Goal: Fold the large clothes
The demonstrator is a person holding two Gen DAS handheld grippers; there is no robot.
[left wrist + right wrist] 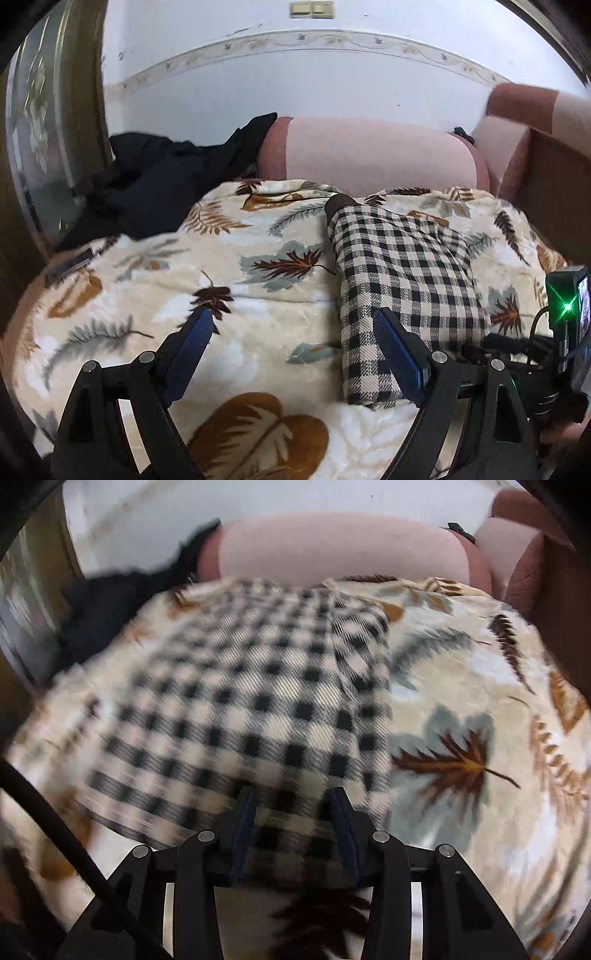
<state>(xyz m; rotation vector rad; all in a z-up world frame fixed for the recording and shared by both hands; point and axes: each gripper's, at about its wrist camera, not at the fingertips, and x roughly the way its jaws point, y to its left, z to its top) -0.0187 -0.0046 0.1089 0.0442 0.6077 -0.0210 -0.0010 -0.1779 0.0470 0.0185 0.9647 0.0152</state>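
Left tool (291, 325) gapes over blanket (147, 266); right tool (291, 805) straddles checked garment (229, 701), grip unclear.

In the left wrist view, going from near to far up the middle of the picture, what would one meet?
Left gripper → leaf-print blanket → pink cushion → white wall → light switches.

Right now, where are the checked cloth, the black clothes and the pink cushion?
checked cloth (402, 266): left wrist view, middle of its folded top.
black clothes (159, 184): left wrist view, centre of the heap.
pink cushion (362, 155): left wrist view, its pale front face.
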